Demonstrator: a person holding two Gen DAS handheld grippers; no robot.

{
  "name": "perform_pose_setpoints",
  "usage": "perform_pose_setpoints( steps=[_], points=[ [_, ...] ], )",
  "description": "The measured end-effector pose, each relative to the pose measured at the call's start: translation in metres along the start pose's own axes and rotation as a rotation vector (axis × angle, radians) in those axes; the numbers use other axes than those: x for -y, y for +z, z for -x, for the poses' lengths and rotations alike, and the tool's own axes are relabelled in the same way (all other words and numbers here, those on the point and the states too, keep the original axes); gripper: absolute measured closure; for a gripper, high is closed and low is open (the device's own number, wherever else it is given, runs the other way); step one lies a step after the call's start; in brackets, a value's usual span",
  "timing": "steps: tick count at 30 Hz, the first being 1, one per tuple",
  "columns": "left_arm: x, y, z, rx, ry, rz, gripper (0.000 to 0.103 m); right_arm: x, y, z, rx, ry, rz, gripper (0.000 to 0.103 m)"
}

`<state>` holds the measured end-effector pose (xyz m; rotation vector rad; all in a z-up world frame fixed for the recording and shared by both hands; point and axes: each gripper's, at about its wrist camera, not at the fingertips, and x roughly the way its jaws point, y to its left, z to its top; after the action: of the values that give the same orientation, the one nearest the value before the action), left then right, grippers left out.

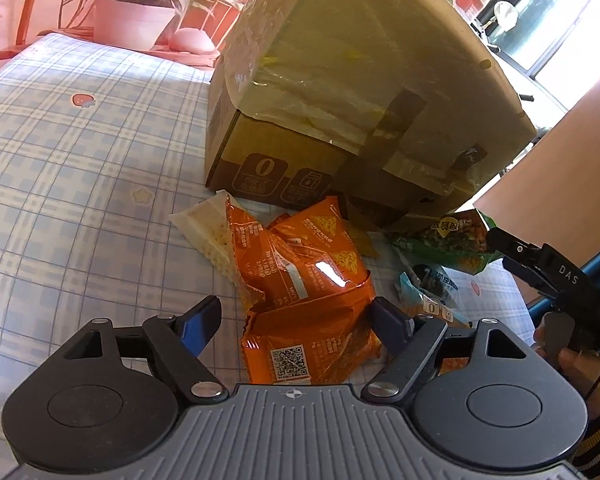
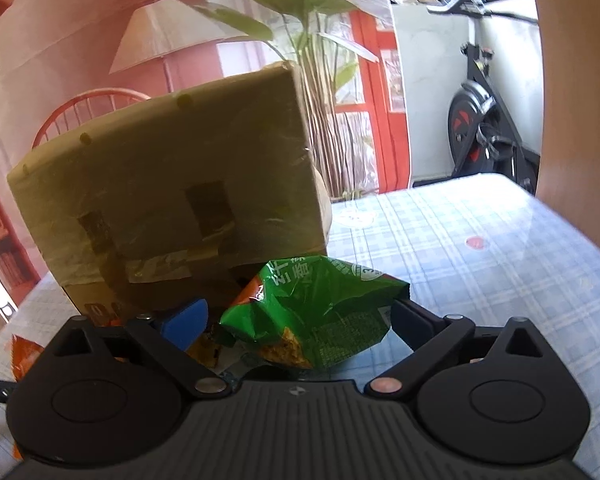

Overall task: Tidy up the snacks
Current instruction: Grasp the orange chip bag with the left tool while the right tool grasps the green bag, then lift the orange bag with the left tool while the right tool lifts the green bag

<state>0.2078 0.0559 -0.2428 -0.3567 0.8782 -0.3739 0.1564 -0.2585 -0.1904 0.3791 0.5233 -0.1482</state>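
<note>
Left wrist view: cardboard box (image 1: pixel 340 92) ahead; left gripper (image 1: pixel 296 320) spread wide around one of three orange packets (image 1: pixel 312 344). Right gripper (image 2: pixel 300 316), equally wide, straddles one green packet (image 2: pixel 316 316), grasping nothing.

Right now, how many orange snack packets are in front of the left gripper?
3 visible: one nearest, between the left gripper's open fingers; one behind it, shiny; one leaning on the white cracker pack. More may be hidden underneath.
</note>
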Motion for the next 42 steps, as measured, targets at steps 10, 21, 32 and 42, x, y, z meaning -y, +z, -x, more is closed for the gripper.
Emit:
perform_pose_setpoints(
  steps=[10, 21, 32, 42],
  points=[
    [0.001, 0.001, -0.004, -0.005, -0.012, 0.003, 0.02, 0.008, -0.002, -0.009, -0.076, 0.008, -0.105, 0.001],
    [0.004, 0.001, -0.011, -0.008, -0.022, -0.011, 0.025, 0.019, 0.0, -0.013, -0.108, 0.028, -0.207, 0.001],
    [0.012, -0.003, -0.002, 0.025, -0.024, -0.066, 0.045, 0.019, 0.012, -0.027, -0.083, -0.01, -0.3, 0.0],
    [0.019, -0.004, 0.012, 0.063, -0.049, -0.101, 0.049, 0.047, -0.002, -0.017, -0.067, -0.084, -0.444, 0.032]
  ],
)
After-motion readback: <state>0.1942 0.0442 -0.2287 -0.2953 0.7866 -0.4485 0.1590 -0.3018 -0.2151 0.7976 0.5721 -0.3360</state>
